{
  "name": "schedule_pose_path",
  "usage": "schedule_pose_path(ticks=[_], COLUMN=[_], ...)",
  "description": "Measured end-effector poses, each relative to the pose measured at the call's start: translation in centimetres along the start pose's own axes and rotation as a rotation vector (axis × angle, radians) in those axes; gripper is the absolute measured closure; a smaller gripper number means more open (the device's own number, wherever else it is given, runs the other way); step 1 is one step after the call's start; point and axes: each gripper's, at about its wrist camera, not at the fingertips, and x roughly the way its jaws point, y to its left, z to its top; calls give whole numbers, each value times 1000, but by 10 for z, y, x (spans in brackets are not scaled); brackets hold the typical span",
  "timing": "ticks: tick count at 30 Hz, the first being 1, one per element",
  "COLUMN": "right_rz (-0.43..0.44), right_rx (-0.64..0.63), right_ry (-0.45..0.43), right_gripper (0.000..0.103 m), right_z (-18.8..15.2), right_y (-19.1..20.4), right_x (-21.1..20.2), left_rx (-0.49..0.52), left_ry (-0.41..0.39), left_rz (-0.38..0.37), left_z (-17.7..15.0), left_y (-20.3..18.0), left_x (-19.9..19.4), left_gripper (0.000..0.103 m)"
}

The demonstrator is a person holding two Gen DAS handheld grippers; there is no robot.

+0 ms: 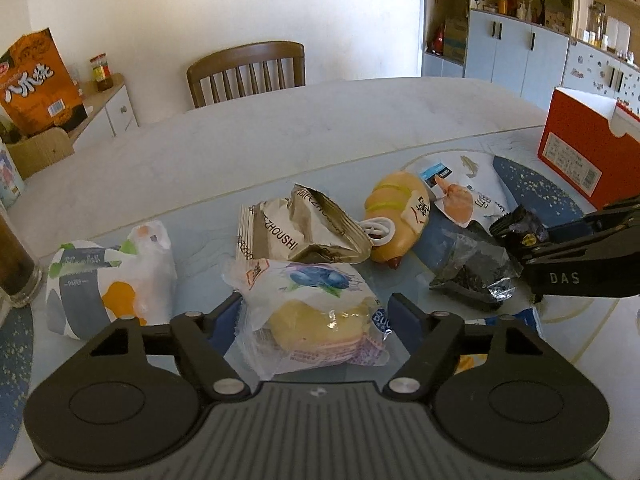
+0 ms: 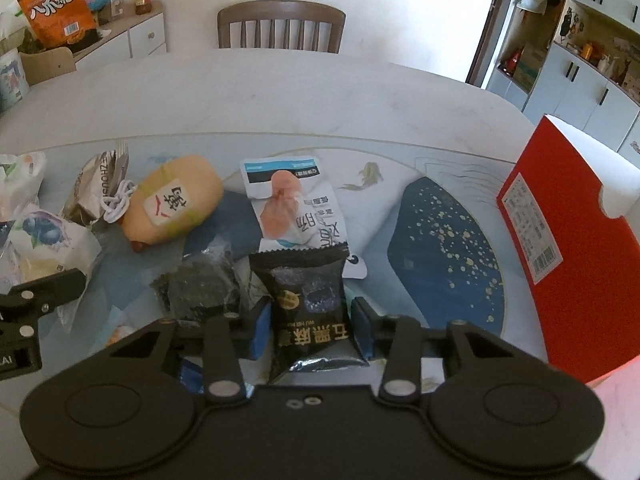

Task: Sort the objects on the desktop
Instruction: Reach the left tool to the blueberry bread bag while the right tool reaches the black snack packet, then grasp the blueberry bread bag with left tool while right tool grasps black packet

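My left gripper (image 1: 316,312) has a clear-wrapped blueberry cake packet (image 1: 308,304) between its blue pads, and both pads touch the wrapper's sides. In the right wrist view, my right gripper (image 2: 311,320) is shut on a small black snack packet (image 2: 310,300), which stands upright between the pads. The left wrist view shows that gripper (image 1: 516,236) coming in from the right with the black packet at its tips. On the glass table lie a tan sausage-shaped toy (image 2: 176,200), a white chicken-snack pouch (image 2: 288,200), a silver-brown packet (image 1: 304,232), a clear bag of dark seeds (image 2: 200,284) and a white tissue pack (image 1: 108,280).
An open red box (image 2: 568,240) stands upright at the right edge of the table. A dark glass (image 1: 16,264) stands at the left edge. A wooden chair (image 2: 280,26) is behind the table. An orange snack bag (image 1: 36,80) sits in a basket at the far left.
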Motion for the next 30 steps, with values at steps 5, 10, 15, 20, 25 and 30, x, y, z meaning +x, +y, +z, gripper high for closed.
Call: schedule_pose_path(ticks=[5, 10, 15, 20, 25, 30], right_rz=[-3, -17, -27, -27, -25, -20], right_rx=[-6, 0, 11, 39, 57, 81], right_ry=[16, 31, 38, 31, 19, 10], right_gripper=[69, 71, 71, 71, 71, 71], right_z=[2, 1, 0, 0, -1, -3], right_y=[2, 0, -6, -14, -21, -27], right_x=[1, -1, -6, -17, -28, -42], left_rx=[-5, -28, -30, -38, -38, -41], left_ry=[-8, -5, -7, -17, -27, -45], left_rz=[-18, -38, -47, -51, -48, -60], left_z=[0, 0, -1, 3, 5, 9], left_y=[5, 10, 9, 6, 1, -5], left_x=[-2, -3, -8, -18, -27, -39], left_gripper=[39, 45, 45, 45, 45, 45])
